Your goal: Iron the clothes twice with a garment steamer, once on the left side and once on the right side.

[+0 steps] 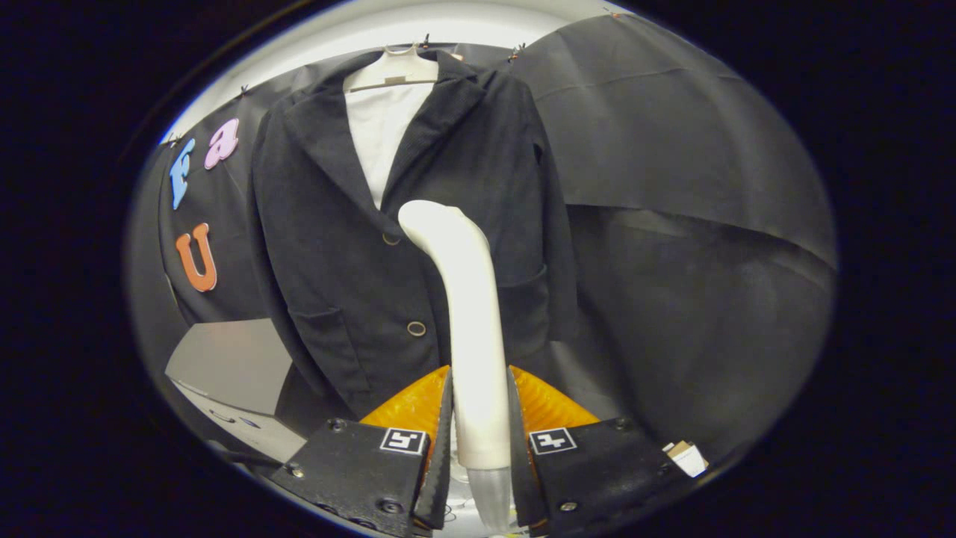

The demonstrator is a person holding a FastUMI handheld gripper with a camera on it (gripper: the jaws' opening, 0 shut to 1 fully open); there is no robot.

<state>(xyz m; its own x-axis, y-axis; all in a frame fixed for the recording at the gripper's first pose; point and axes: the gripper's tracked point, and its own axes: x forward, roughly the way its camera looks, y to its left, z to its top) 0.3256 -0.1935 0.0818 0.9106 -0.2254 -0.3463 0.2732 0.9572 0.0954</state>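
Note:
A dark jacket [351, 246] hangs on a pale hanger [392, 71] against the booth's wall, over a white shirt [381, 134]. Two buttons [416, 328] run down its front. My gripper [478, 418] is shut on the white handle of the garment steamer [467, 299], both fingers pressing its sides. The steamer stands upright between the fingers and curves at its top toward the jacket, its head sitting by the upper button near the middle of the jacket's front. Whether the head touches the cloth I cannot tell.
A grey box or tabletop [231, 362] sits low to the left of the jacket. Black cloth [672, 187] covers the wall to the right. A small white and brown tag [687, 457] lies beside the right finger.

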